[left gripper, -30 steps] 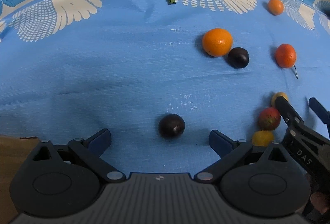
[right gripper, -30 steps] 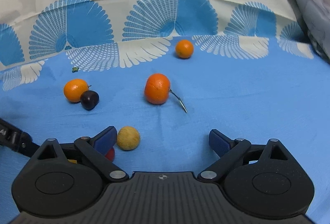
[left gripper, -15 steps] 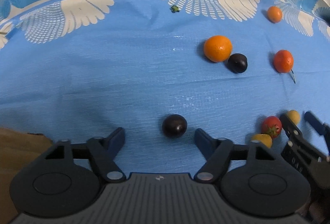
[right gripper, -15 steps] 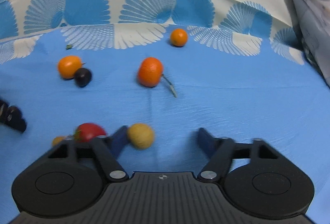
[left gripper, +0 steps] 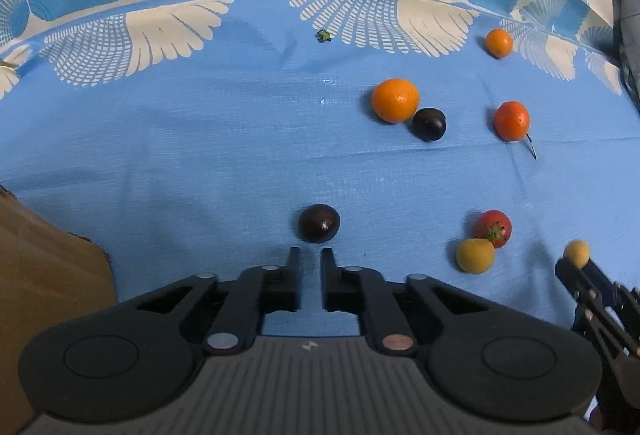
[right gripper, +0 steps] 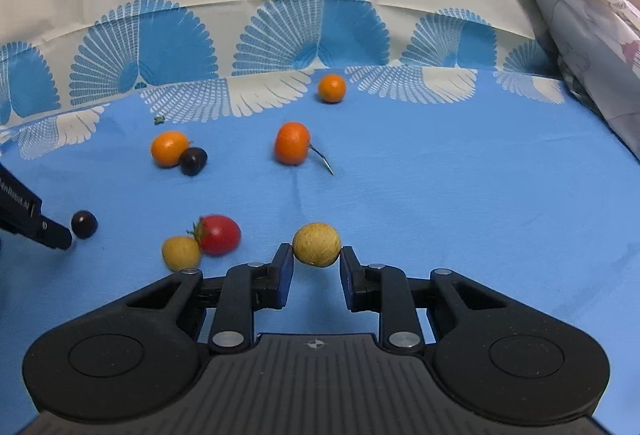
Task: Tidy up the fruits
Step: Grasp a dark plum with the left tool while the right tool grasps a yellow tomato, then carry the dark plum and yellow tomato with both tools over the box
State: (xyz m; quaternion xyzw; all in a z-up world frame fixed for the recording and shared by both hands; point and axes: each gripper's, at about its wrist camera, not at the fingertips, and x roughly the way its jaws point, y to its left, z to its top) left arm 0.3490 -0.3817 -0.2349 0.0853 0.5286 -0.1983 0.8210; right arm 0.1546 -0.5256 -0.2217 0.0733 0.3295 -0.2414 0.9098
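Observation:
Fruits lie scattered on a blue cloth (left gripper: 200, 155). My left gripper (left gripper: 311, 255) is shut and empty, its tips just short of a dark plum (left gripper: 319, 223). My right gripper (right gripper: 316, 253) is shut on a yellow round fruit (right gripper: 316, 244); it also shows in the left wrist view (left gripper: 576, 253). A red tomato (right gripper: 219, 234) touches a second yellow fruit (right gripper: 181, 253) to its left. Farther back lie an orange (right gripper: 169, 148) touching another dark plum (right gripper: 193, 161), a stemmed tangerine (right gripper: 292, 143) and a small orange (right gripper: 331, 88).
A brown cardboard box (left gripper: 44, 275) stands at the left beside my left gripper. A pale patterned cloth (right gripper: 580, 15) hangs at the right. A small green scrap (left gripper: 323, 35) lies at the back of the cloth.
My left gripper has closed without taking the plum and drawn back a little. My right gripper has closed on the yellow round fruit.

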